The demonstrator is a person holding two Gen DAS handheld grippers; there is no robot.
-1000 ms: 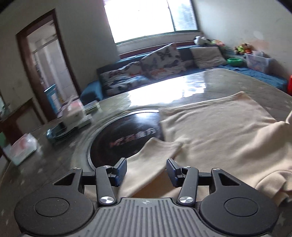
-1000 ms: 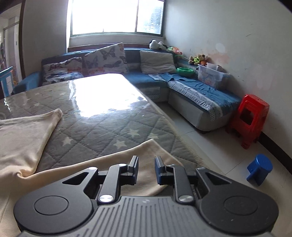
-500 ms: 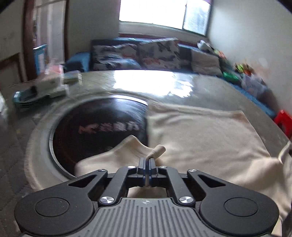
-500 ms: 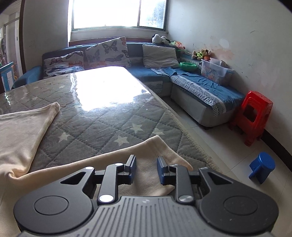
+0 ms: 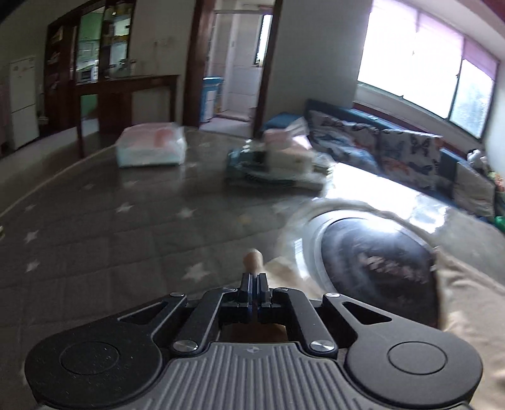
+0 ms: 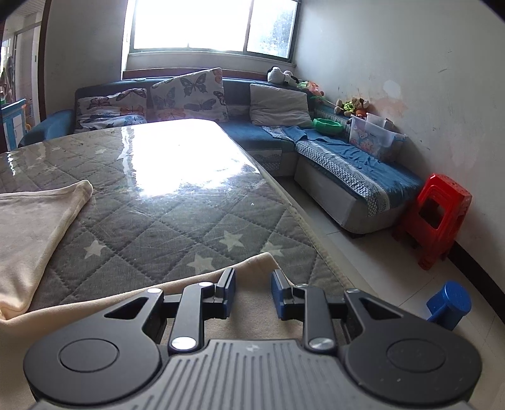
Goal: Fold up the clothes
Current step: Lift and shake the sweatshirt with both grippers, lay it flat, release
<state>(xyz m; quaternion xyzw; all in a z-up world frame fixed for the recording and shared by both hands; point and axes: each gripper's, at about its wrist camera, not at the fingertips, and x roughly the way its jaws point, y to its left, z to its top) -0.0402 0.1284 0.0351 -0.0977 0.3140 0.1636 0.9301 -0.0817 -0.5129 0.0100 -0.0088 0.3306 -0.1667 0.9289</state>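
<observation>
While the left gripper is clamped on a pinch of the cream garment mid-frame, the right gripper sits spread apart over its sleeve, bottom centre.

Daylight from my window is blown out to plain white in both views, and it throws a hard white glare patch across the glossy quilted table, washing out the star pattern there. My left wrist view is dim and smeared with motion blur: the packets on the table, the doorway and the dark round hotplate all lack clean edges, while the black gripper body stays sharp. My right wrist view is crisp and evenly lit, and in both views the fisheye bends straight lines outward, with dark vignetting at the corners.
</observation>
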